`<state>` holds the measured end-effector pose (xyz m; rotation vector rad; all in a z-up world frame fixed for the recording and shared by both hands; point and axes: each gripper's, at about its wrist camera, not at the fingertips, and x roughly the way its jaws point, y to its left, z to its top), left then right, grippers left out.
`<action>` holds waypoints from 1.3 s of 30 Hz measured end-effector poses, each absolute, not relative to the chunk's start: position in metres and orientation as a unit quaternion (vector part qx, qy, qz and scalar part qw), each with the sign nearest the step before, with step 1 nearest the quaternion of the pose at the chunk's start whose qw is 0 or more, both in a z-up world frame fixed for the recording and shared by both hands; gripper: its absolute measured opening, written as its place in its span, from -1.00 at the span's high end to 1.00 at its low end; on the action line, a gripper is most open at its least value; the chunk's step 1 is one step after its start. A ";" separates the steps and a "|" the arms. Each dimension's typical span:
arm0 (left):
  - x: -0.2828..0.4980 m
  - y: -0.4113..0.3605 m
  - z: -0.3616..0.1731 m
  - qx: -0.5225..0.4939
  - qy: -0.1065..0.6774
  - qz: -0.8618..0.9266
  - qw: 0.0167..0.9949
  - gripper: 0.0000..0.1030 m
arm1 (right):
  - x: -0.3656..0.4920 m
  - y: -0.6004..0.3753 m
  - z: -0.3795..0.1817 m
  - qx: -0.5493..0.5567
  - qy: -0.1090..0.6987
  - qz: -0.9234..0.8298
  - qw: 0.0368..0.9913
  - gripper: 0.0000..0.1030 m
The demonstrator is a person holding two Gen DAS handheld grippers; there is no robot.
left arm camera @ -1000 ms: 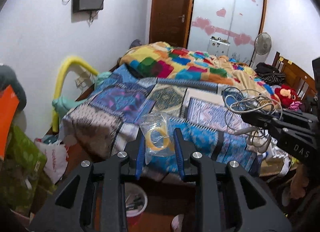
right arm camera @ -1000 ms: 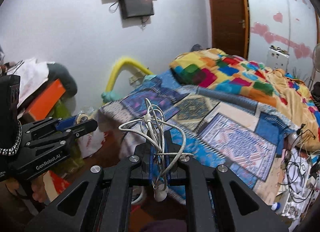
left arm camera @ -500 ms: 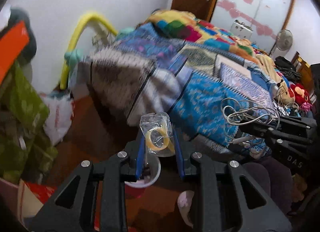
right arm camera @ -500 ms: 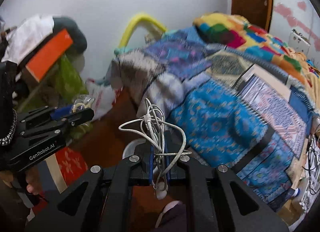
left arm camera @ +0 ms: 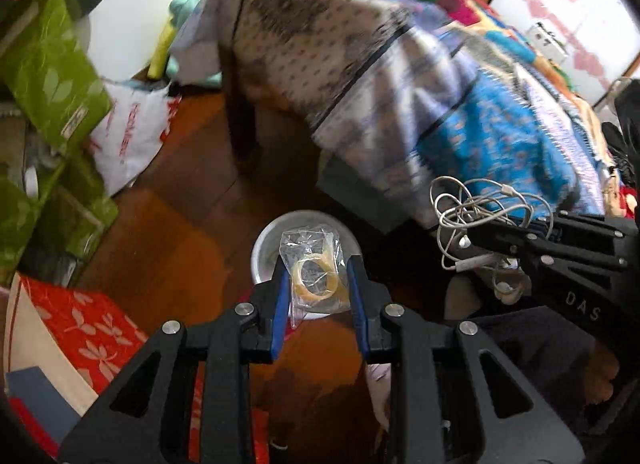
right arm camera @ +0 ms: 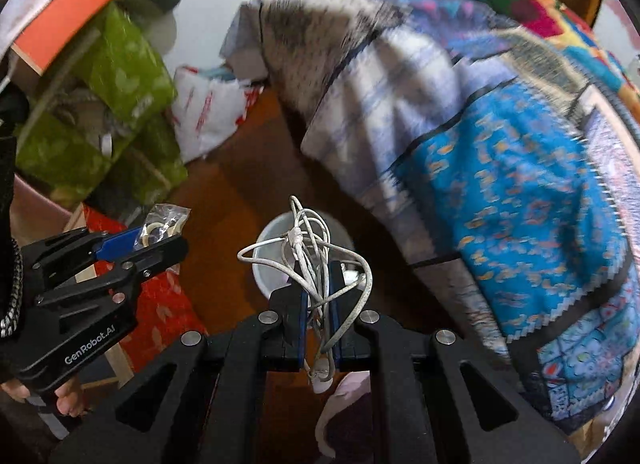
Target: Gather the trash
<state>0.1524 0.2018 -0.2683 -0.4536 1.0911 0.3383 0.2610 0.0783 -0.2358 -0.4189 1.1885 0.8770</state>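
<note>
Bed [left arm camera: 400,75] with patchwork blanket fills upper right, wooden floor [left arm camera: 180,232] below. White bin [left arm camera: 266,240] on the floor by the bed corner, under both grippers. Left gripper [left arm camera: 318,288] partly closed, pinching a clear plastic bag [left arm camera: 312,248] with a yellowish ring inside, right over the bin. Right gripper [right arm camera: 318,320] fully closed on a tangled white earphone cable [right arm camera: 308,256], also above the bin.
</note>
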 end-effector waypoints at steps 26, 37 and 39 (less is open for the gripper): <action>0.208 0.221 -0.293 -0.248 0.546 0.162 0.783 0.05 | 0.303 0.108 -0.241 -0.173 0.570 0.410 0.691 0.13; 0.192 0.190 -0.204 -0.204 0.479 0.156 0.839 0.05 | 0.294 0.045 -0.183 -0.130 0.523 0.391 0.746 0.13; 0.184 0.177 -0.173 -0.190 0.449 0.149 0.860 0.05 | 0.289 0.030 -0.165 -0.115 0.507 0.390 0.760 0.13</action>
